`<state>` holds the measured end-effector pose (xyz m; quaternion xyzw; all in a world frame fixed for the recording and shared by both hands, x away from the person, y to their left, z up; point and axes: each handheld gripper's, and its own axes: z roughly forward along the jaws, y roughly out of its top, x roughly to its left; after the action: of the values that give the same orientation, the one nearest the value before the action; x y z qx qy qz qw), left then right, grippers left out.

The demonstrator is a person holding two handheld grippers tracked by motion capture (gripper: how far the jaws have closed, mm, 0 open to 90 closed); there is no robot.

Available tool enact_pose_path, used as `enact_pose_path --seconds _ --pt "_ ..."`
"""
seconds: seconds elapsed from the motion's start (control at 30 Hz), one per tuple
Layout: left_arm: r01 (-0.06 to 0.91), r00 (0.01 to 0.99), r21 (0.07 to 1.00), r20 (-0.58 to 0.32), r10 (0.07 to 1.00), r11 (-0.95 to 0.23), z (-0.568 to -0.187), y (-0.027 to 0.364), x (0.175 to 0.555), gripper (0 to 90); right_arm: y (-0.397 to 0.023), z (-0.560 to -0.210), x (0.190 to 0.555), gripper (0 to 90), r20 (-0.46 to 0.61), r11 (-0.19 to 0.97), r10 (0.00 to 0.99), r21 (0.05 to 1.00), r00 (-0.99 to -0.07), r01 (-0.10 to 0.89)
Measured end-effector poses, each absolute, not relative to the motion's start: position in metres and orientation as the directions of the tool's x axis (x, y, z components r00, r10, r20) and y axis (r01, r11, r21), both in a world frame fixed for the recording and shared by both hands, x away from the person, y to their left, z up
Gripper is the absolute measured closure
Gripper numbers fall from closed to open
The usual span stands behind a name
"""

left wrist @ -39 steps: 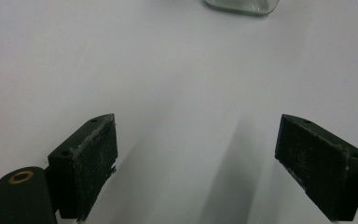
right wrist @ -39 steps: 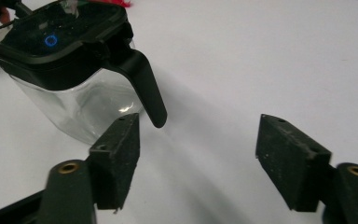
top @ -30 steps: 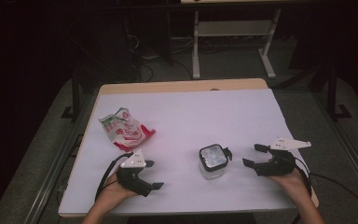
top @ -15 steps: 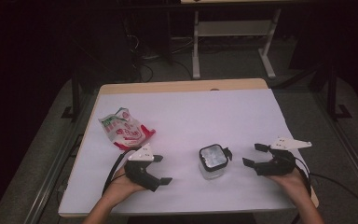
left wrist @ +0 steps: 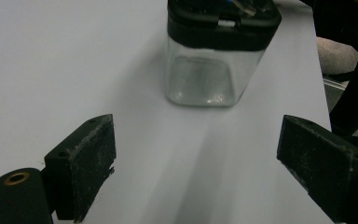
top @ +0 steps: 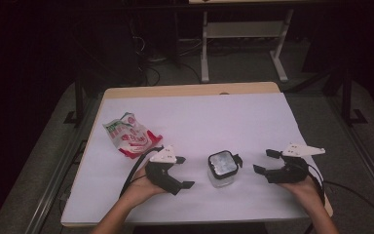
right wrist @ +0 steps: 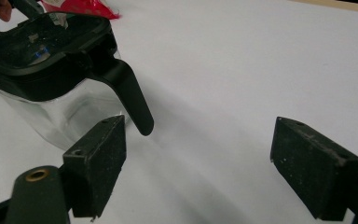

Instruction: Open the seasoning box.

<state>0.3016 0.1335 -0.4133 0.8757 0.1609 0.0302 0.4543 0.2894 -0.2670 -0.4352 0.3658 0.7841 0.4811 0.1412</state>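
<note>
A clear square jar (top: pixel 222 168) with a black lid stands on the white table (top: pixel 199 112), near the front. My left gripper (top: pixel 185 172) is held just left of it, open, with its jaws pointing at the jar. In the left gripper view the jar (left wrist: pixel 214 56) stands ahead of the empty left gripper (left wrist: pixel 198 140). My right gripper (top: pixel 264 161) rests open to the jar's right. In the right gripper view the jar (right wrist: pixel 51 107) and its black lid latch (right wrist: pixel 130 98) sit beside the left jaw of the right gripper (right wrist: pixel 200 140), with nothing between the pads.
A red, white and green snack bag (top: pixel 130 136) lies at the table's left, behind the left hand. A white metal stand (top: pixel 243 34) and cables are on the dark floor beyond the far edge. The table's back half is bare white.
My left gripper has moved right toward the jar and risen slightly. The right gripper and the jar have stayed where they were.
</note>
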Motion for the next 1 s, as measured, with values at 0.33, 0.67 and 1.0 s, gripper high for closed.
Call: enact_pose_path --seconds 0.33,0.67,1.0 --pt "0.211 0.963 0.827 -0.084 0.255 -0.522 -0.407 0.106 0.308 11.2 -0.267 -0.436 0.289 17.6 0.111 0.276 0.717 0.861 -0.688 0.427" --pt "0.186 0.971 0.826 -0.073 0.227 -0.532 -0.417 0.086 0.310 12.1 -0.268 -0.438 0.289 17.6 0.111 0.268 0.722 0.865 -0.683 0.424" --pt "0.180 0.975 0.815 -0.075 0.208 -0.550 -0.419 0.072 0.313 14.8 -0.270 -0.440 0.289 17.6 0.110 0.269 0.728 0.862 -0.676 0.429"
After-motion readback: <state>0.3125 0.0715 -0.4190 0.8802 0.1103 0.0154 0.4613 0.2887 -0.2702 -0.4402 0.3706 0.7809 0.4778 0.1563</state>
